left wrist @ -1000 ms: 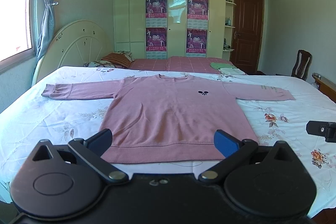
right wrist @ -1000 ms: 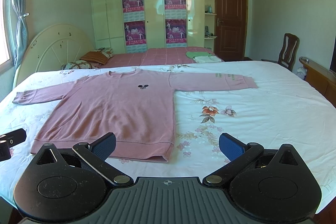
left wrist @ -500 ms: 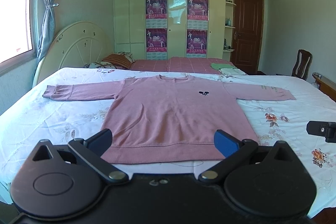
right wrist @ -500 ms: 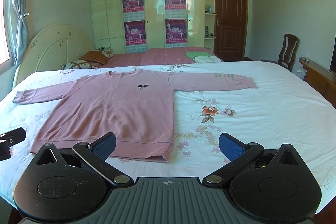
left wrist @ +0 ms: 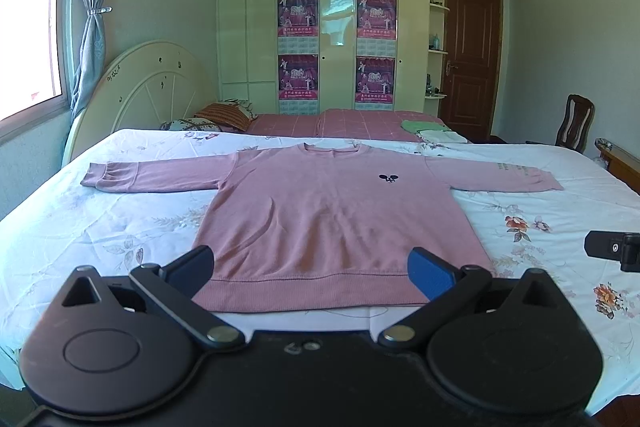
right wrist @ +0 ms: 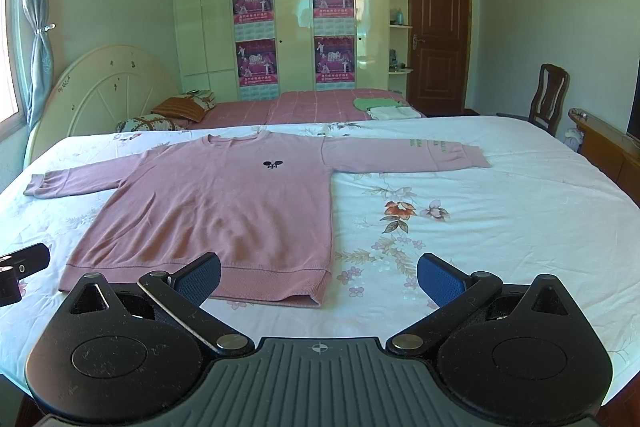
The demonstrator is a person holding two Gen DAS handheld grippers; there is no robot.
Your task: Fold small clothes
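Clearly nothing is folded yet: the pink sweatshirt [left wrist: 336, 211] lies flat and face up across the middle of the frame on the flowered bedsheet [left wrist: 80, 227], both sleeves stretched out sideways, hem nearest the cameras. This looks like the approach before the first fold, and the next move probably calls for each tool to drop to the cloth and pinch a sleeve or hem corner. The left gripper [left wrist: 312, 265] hangs over the hem at lower centre, jaws spread wide, holding nothing. The right gripper [right wrist: 318, 277] is spread just as wide, empty, straddling the hem's right corner.
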